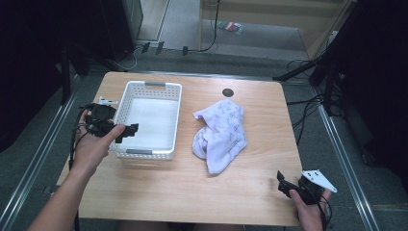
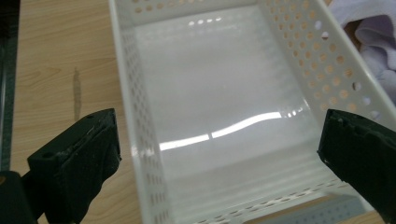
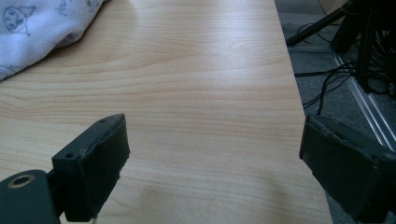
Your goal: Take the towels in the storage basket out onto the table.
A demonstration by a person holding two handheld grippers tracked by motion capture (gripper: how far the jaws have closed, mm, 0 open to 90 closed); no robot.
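A white perforated basket [image 1: 154, 85] stands empty on the left half of the wooden table [image 1: 260, 163]. Beside it to the right lies a crumpled white cloth [image 1: 221, 132] with a faint print. My left gripper [image 1: 128, 131] is at the basket's left wall near its front corner. In the left gripper view the left gripper [image 2: 218, 133] is open wide, the basket [image 2: 140, 116] lies between and beyond its jaws, and the cloth [image 2: 373, 42] peeks in at the right. My right gripper [image 1: 285, 185] is open at the table's front right corner. The right gripper view shows the right gripper [image 3: 212, 137] over bare wood, with the cloth [image 3: 37, 28] far off at the upper left.
A small black round mark [image 1: 227, 92] sits near the table's far edge. Stand legs and cables [image 1: 312, 72] crowd the floor on the right, and the same cables [image 3: 345, 60] run close to the table's right edge. Metal rails [image 1: 341, 159] flank the table.
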